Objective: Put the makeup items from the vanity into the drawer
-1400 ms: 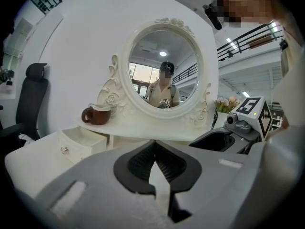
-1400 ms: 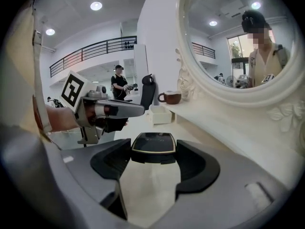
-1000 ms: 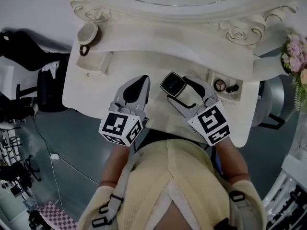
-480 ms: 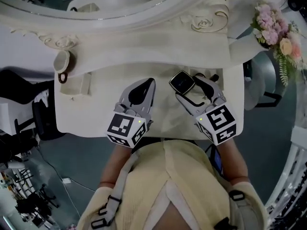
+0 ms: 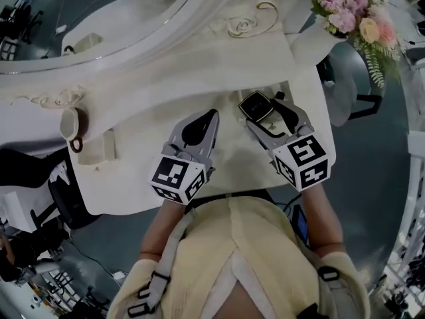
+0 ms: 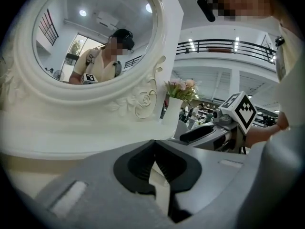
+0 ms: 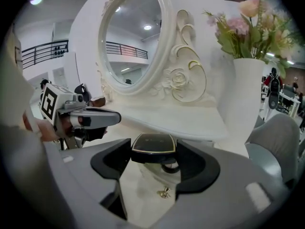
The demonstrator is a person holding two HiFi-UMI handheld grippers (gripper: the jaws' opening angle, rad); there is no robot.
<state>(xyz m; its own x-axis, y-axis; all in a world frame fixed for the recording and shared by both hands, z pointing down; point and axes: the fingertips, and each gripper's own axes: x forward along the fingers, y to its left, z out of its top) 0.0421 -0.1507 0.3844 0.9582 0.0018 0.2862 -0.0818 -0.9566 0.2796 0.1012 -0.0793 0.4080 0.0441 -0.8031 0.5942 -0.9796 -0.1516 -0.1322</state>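
My right gripper (image 5: 260, 109) is shut on a black compact (image 5: 255, 105) with a thin gold rim, which sits level between the jaws (image 7: 153, 149). It hovers at the vanity's right end, above a small open drawer (image 7: 143, 187) with a gold knob (image 7: 164, 192). A dark round item (image 7: 169, 166) lies just under the compact. In the head view the gripper hides most of that drawer. My left gripper (image 5: 211, 117) is over the middle of the vanity top (image 5: 146, 178). Its jaws meet at the tips (image 6: 154, 143) with nothing between them.
An oval mirror (image 5: 99, 18) in a carved white frame stands behind the top. A cup (image 5: 70, 125) and a second small open drawer (image 5: 106, 145) are at the left end. A vase of pink flowers (image 5: 348, 12) and a grey chair (image 5: 342, 92) are on the right.
My right gripper has carried the compact to the right, from the middle of the top to above the small drawer. The head view has swung. The left gripper has stayed put.
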